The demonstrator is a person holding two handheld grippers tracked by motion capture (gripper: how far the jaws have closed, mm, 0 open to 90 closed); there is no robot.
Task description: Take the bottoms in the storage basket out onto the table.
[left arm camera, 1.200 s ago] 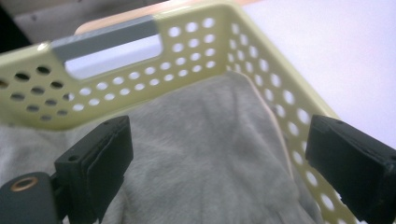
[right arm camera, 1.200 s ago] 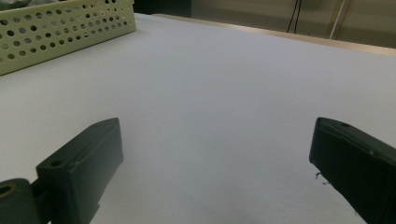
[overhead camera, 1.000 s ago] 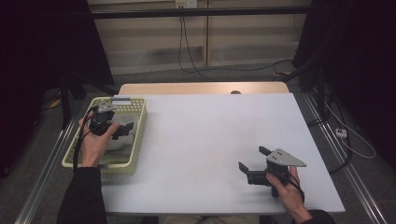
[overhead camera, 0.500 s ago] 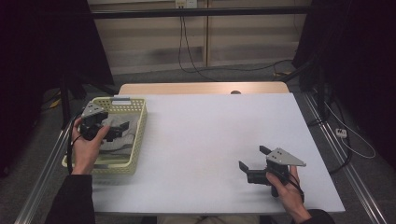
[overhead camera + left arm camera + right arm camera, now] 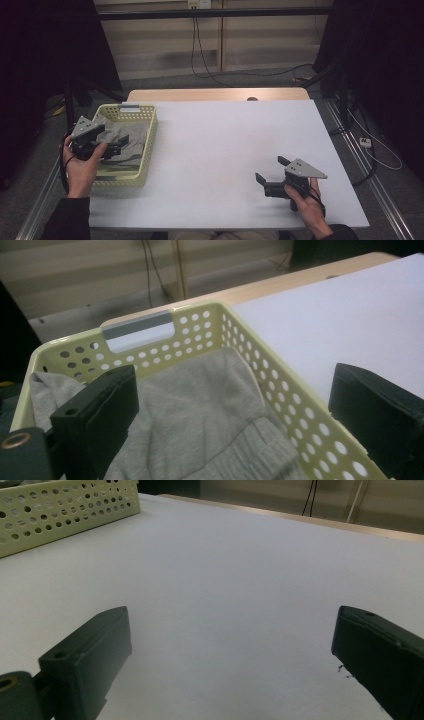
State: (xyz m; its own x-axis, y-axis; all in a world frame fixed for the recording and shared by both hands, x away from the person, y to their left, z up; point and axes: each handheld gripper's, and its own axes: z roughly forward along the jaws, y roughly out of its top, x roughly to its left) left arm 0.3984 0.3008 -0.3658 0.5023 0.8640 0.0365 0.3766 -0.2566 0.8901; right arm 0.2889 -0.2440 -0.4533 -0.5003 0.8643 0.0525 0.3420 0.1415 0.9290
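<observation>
White table, and the yellow basket sits at its left edge with the grey cloth heaped inside. Left gripper hangs over the cloth, jaws spread: best dip low and bite a thick fold, clear of the basket's perforated wall. Right gripper idles wide open, far right of the basket.

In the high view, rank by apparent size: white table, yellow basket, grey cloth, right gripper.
1. White table
2. Yellow basket
3. Grey cloth, lying inside the basket
4. Right gripper; nearer the camera, so its rank against the cloth is unsure.
</observation>
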